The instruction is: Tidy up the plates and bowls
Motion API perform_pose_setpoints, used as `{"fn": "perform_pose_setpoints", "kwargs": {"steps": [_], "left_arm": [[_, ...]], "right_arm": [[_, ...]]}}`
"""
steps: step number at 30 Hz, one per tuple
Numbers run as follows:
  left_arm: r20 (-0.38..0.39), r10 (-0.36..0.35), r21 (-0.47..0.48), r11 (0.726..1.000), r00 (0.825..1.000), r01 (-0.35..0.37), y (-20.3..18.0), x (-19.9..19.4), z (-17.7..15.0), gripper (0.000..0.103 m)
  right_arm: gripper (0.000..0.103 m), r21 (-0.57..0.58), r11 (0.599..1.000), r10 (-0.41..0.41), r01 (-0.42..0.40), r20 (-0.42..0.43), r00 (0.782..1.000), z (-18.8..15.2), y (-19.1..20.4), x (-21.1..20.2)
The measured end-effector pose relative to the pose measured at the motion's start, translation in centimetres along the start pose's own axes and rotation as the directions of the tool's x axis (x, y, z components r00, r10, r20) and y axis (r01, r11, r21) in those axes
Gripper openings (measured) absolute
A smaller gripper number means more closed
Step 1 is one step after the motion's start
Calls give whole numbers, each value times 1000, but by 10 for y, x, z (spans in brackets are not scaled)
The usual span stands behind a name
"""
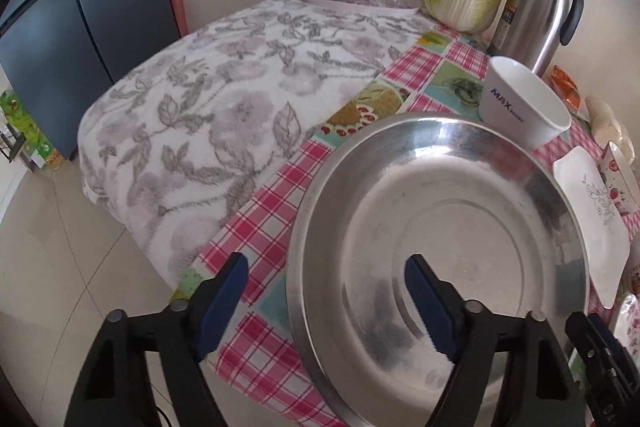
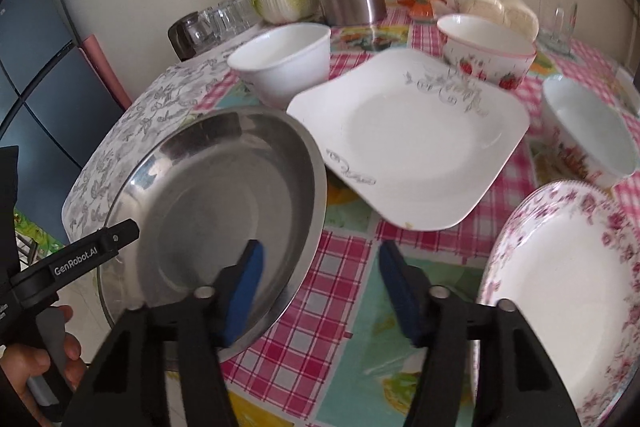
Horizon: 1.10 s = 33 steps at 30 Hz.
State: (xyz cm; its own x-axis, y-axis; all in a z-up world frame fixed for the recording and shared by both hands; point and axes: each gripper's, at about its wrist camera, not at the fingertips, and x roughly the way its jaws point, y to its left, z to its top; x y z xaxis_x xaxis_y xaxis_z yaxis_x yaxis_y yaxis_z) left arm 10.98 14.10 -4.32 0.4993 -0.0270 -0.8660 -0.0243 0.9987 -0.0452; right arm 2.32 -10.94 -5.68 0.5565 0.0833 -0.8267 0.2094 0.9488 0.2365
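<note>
Both tongs are gaping, released: our left tongs (image 1: 326,281) are straddling the steel basin (image 2: 212,211) rim, our right tongs (image 2: 320,267) hovering between the basin and the floral plate (image 2: 568,291); the square plate (image 2: 408,143) is lying just behind.

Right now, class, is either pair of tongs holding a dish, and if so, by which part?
Nothing is held. The left tongs stand open astride the steel basin's near rim, not clamped. The right tongs are open across its other rim.

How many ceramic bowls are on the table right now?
3: a plain white bowl beside the steel basin, a strawberry bowl behind the square plate, a patterned bowl at right. Others may be hidden.
</note>
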Motion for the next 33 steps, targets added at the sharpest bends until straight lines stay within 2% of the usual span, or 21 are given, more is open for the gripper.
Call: {"fn": "perform_pose_setpoints", "kwargs": {"steps": [3, 5, 8, 9, 11, 14, 20, 27, 33], "left_arm": [[-22, -14, 6, 1000, 1000, 14, -2, 8, 3, 69], [-47, -23, 10, 1000, 999, 24, -4, 16, 5, 55], [-49, 7, 38, 999, 999, -6, -8, 21, 8, 50], [-49, 9, 37, 999, 999, -7, -7, 21, 9, 50], [-51, 12, 16, 1000, 999, -11, -3, 22, 11, 40], [-59, 2, -13, 1000, 998, -2, 5, 21, 13, 31], [-47, -6, -27, 1000, 999, 5, 6, 13, 11, 26], [-19, -33, -37, 999, 999, 32, 3, -8, 14, 26], [51, -55, -31, 998, 997, 57, -9, -42, 26, 26]], "right_arm": [[35, 18, 999, 33, -32, -18, 999, -1, 0, 7], [29, 15, 998, 55, -55, -19, 998, -1, 1, 8], [19, 1, 997, 77, -77, -22, 997, 0, 6, 8], [19, 1, 997, 77, -77, -25, 997, 0, 6, 9], [19, 6, 996, 88, -88, -29, 996, 0, 5, 10], [19, -1, 995, 98, -99, -33, 995, 2, 5, 12], [19, -18, 995, 99, -99, -15, 995, 6, 3, 3], [19, -41, 995, 92, -91, 21, 996, 12, 2, -14], [19, -46, 994, 105, -101, 90, 990, 25, -2, -41]]}}
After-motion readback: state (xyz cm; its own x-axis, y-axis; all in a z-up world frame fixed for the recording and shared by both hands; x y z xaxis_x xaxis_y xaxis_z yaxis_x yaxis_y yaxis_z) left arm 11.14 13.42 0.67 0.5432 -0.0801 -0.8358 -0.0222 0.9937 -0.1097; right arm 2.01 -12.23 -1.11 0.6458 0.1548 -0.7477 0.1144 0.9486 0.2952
